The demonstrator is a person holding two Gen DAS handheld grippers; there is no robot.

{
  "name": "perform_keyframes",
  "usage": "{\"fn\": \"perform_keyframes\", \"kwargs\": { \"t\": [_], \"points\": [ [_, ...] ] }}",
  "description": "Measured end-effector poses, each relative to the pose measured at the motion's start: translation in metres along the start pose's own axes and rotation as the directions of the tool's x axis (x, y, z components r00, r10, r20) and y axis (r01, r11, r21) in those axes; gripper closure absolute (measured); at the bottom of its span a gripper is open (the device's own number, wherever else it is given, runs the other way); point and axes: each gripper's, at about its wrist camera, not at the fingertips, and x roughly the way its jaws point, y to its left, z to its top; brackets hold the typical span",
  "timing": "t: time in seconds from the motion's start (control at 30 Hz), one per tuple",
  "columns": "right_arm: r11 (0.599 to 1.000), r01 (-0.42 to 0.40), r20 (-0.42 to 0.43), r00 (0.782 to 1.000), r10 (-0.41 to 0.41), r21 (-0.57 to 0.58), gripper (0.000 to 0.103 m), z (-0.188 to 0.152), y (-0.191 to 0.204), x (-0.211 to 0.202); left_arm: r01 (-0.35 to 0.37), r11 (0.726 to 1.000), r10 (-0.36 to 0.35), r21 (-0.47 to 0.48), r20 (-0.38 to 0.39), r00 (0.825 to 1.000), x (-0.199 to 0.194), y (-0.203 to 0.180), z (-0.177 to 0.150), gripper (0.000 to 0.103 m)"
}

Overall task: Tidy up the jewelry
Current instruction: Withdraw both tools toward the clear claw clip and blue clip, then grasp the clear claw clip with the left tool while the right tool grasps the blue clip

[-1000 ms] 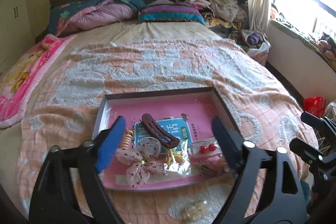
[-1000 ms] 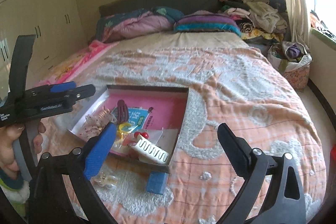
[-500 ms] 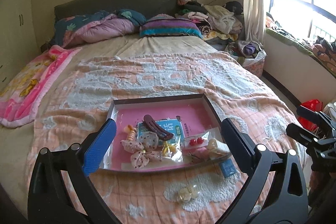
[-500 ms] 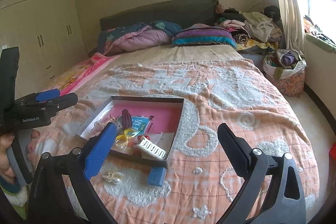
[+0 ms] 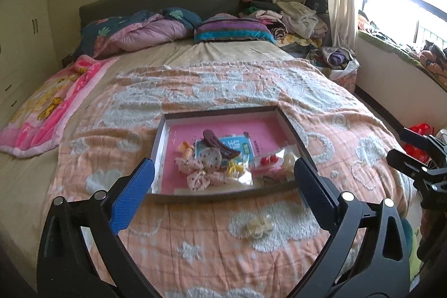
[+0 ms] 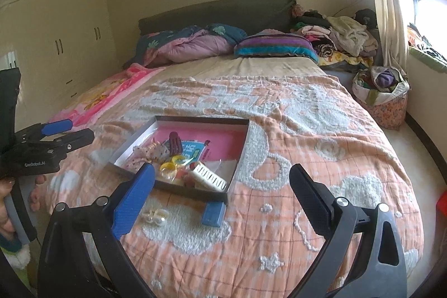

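Note:
A shallow box with a pink floor lies on the bed near its foot. It holds several hair items: a dark brown clip, a spotted bow, red beads in a bag, a yellow ring and a white comb clip. A pale clear clip lies on the blanket in front of the box. A small blue block sits by the box's near corner. My left gripper is open and empty, back from the box. My right gripper is open and empty.
The bed has an orange and white blanket, a pink blanket at the left and pillows at the head. Clothes are piled at the back right. A cloth basket stands on the floor by the window wall.
Both grippers have drawn back and up from the box, so it looks smaller and farther off. Both stay open and empty. The items have not moved.

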Motion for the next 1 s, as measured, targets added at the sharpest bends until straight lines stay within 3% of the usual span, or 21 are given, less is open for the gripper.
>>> {"fn": "perform_keyframes", "kwargs": {
  "t": [0.47, 1.0],
  "points": [
    [0.999, -0.013, -0.086, 0.996, 0.010, -0.033, 0.007, -0.032, 0.007, 0.006, -0.018, 1.000, 0.018, 0.003, -0.088, 0.996, 0.008, 0.002, -0.046, 0.010],
    [1.000, 0.008, -0.195, 0.981, -0.005, 0.015, 0.007, -0.058, -0.016, 0.045, 0.093, 0.993, -0.070, 0.078, -0.254, 0.965, 0.086, -0.033, -0.097, 0.010]
  ]
}}
